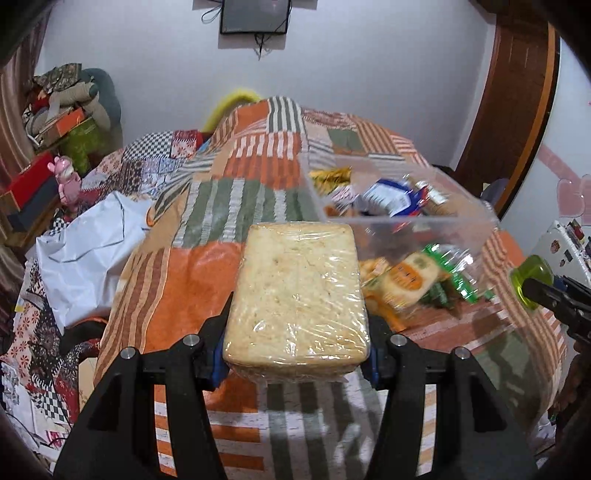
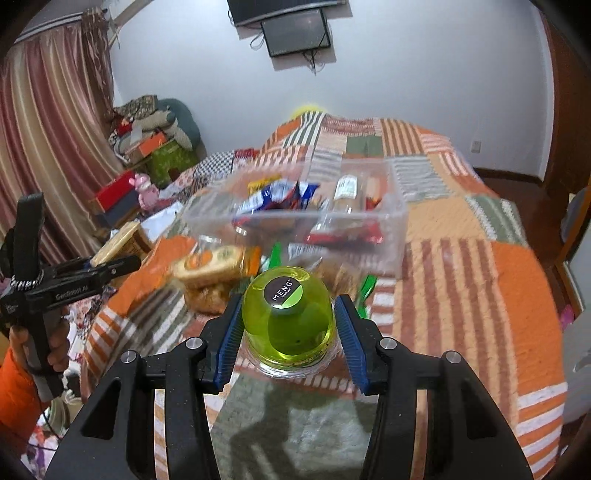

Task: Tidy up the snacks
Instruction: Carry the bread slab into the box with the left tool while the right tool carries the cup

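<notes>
The left gripper (image 1: 297, 349) pinches a pale rectangular cake block wrapped in clear film (image 1: 297, 295), held above the orange-and-green striped patchwork bedspread (image 1: 192, 273). The right gripper (image 2: 290, 343) clamps its blue pads (image 2: 231, 343) on a translucent green jelly cup with a black-and-green round label (image 2: 288, 317), also off the bed. Just beyond both lies a blurred loose heap of biscuit packets in orange and green wrappers (image 2: 216, 264). Behind that heap stands a clear rectangular plastic bin (image 2: 391, 221) holding blue, red and yellow snack packets (image 2: 280, 197). Farther off, a black wall-mounted screen (image 2: 297, 31) hangs on the white wall.
</notes>
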Motion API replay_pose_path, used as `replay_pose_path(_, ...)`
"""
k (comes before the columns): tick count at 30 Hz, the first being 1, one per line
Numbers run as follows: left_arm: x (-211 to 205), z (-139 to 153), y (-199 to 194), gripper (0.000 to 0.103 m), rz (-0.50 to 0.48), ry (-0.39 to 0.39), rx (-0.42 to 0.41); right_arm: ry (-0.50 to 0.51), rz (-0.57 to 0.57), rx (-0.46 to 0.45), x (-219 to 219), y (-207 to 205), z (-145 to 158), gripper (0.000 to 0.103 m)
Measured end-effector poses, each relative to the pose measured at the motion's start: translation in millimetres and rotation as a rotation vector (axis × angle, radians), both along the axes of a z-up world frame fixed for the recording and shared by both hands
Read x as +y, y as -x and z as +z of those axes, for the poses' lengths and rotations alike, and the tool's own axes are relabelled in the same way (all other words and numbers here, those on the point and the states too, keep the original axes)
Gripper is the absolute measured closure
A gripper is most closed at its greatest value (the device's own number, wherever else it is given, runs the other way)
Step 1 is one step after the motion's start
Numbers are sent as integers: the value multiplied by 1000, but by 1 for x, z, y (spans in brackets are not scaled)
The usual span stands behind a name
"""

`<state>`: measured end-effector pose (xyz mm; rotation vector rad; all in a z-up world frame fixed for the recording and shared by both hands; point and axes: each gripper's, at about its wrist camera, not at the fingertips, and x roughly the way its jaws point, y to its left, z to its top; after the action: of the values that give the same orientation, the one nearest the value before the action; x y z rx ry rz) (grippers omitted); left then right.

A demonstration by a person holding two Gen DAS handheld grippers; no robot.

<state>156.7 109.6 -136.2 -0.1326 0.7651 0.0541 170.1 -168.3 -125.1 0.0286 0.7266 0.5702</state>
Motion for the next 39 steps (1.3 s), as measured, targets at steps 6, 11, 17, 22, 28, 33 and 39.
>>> replay_pose_path(6,-13,20,-4,48,-19,12,-42,-9,-15,-79,-3,-5,25,57)
replay_pose_path(11,-23,34,-11,48,-35,26,-69,-20,-20,-129,-3,-14,40,57)
replay_pose_path(17,-30,44,-28,48,-47,29,-83,-22,-17,-171,3,-26,50,57)
replay_pose_path(22,-33,46,-46,48,-48,22,-88,-14,-15,-192,12,-41,53,57)
replay_pose_path(28,-37,45,-68,48,-49,24,-79,-24,-16,-201,18,-57,56,57)
replay_pose_path(33,-38,43,-85,48,-56,38,-64,-27,-14,-199,23,-74,59,57)
replay_pose_path(39,-38,37,-106,48,-59,43,-47,-21,-10,-188,28,-92,54,57)
